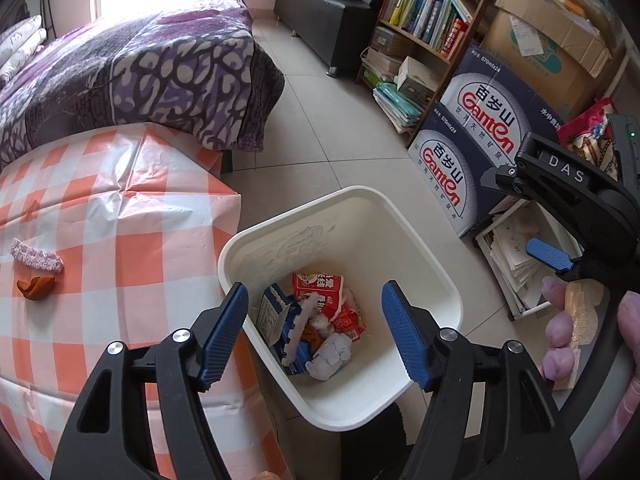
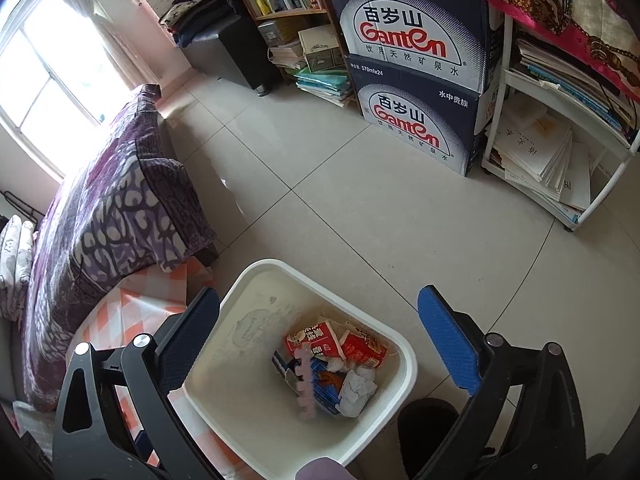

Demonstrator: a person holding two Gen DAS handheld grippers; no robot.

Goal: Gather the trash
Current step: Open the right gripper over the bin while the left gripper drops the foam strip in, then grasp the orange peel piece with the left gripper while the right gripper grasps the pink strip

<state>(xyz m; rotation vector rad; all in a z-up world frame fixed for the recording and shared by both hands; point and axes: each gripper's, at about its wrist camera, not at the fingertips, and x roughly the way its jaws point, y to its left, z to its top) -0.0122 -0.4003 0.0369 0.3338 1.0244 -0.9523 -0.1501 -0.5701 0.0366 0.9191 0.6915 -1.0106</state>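
Note:
A white trash bin (image 1: 420, 256) stands on the floor beside the table; it also shows in the right wrist view (image 2: 248, 292). Inside lie red snack wrappers (image 1: 320, 286), a blue carton (image 1: 272, 312), crumpled paper (image 1: 334, 354) and a pink strip (image 2: 306, 384). My left gripper (image 1: 316, 332) is open and empty above the bin. My right gripper (image 2: 328, 348) is open and empty above the bin too; it shows at the right of the left wrist view (image 1: 532, 216). On the checked tablecloth (image 1: 132, 216) lie a pink strip (image 1: 36, 256) and an orange peel (image 1: 36, 286).
A bed with a purple blanket (image 1: 140, 68) is behind the table. Two stacked Ganten water boxes (image 1: 472, 132) and a bookshelf (image 1: 428, 16) stand on the far side. A white rack with papers (image 2: 552, 152) is at the right. Tiled floor (image 2: 340, 184) lies between.

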